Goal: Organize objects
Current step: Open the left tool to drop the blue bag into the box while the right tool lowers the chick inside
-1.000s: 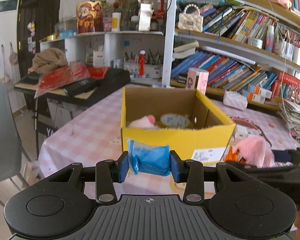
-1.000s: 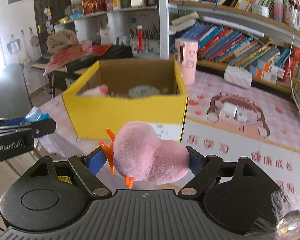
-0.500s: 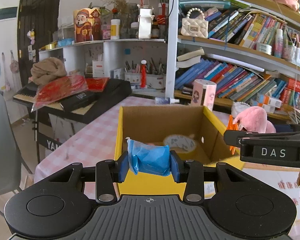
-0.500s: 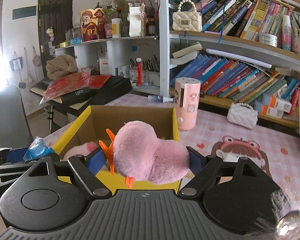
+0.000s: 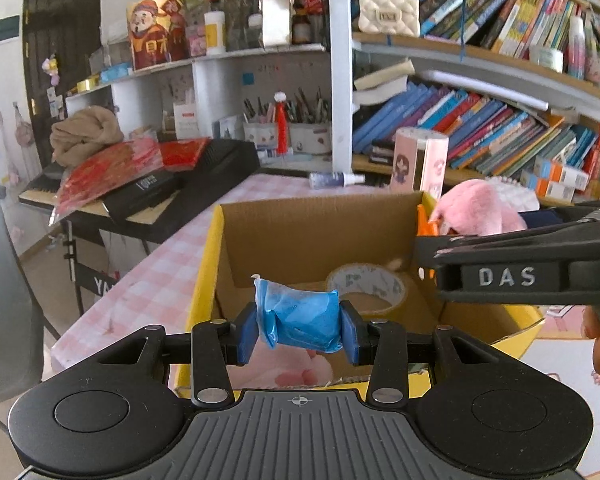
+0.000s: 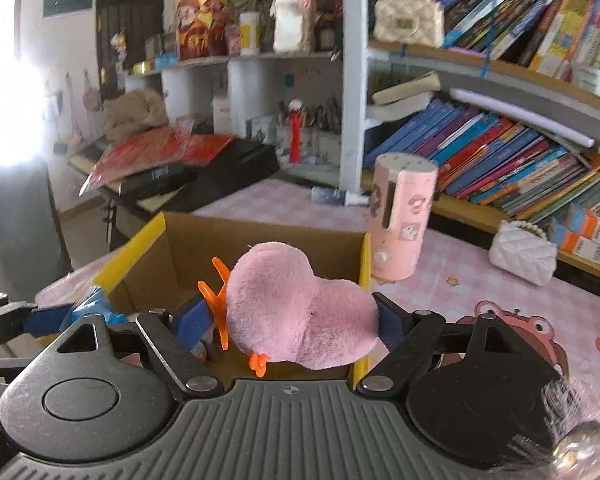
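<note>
Cluttered shelving behind; my left hand-held gripper (image 5: 299, 326) clamps a blue packet (image 5: 300, 326) above the yellow box (image 5: 320, 240), nearer than the right hand-held gripper (image 6: 296, 320) clamping a pink plush (image 6: 300, 312).

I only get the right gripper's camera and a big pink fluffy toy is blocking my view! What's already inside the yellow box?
Observer: A roll of tape lies on the bottom of the yellow box, toward its right side.
Operator: What's the other gripper carrying? I just see a bit of blue.
Observer: The left gripper is shut on a crinkly blue packet, over the box's near edge.
Operator: Is my fluffy toy over the box yet?
Observer: From the left camera, the pink plush toy in the right gripper sits by the box's far right corner, above the rim.
</note>
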Tool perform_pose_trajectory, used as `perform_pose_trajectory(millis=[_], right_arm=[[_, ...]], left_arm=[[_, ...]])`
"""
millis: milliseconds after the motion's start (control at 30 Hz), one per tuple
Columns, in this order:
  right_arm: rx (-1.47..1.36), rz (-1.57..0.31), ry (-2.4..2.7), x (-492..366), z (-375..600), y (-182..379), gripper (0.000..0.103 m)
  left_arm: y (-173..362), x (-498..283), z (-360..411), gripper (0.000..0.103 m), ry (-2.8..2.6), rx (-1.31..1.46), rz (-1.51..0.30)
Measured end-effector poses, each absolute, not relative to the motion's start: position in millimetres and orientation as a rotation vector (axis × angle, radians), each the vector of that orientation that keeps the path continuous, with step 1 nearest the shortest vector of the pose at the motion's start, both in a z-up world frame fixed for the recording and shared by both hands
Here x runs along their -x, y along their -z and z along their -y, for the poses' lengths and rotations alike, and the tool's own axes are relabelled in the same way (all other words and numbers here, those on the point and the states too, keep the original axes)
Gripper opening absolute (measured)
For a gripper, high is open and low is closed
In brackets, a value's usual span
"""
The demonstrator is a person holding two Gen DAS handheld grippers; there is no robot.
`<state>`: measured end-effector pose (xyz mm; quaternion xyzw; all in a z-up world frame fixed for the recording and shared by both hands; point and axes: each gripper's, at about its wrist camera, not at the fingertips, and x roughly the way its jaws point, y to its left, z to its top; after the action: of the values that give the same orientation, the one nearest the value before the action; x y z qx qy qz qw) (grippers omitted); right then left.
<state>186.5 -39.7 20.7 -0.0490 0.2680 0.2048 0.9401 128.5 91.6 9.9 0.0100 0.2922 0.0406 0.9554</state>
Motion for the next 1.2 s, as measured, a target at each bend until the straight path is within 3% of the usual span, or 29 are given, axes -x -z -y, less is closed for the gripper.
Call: perform_pose_trajectory(millis=[767, 1200], right_arm=[[0.296, -0.713, -0.576, -248.9, 13.3, 19.3, 0.082], [0.291, -0.767, -0.635, -257.8, 7.4, 21.6, 0.085]], left_arm=[[21.6, -173.2, -64.4, 0.041, -0.083, -0.146, -0.687], [18.8, -171.5, -66.6, 0.054, -0.093, -0.134, -0.682]])
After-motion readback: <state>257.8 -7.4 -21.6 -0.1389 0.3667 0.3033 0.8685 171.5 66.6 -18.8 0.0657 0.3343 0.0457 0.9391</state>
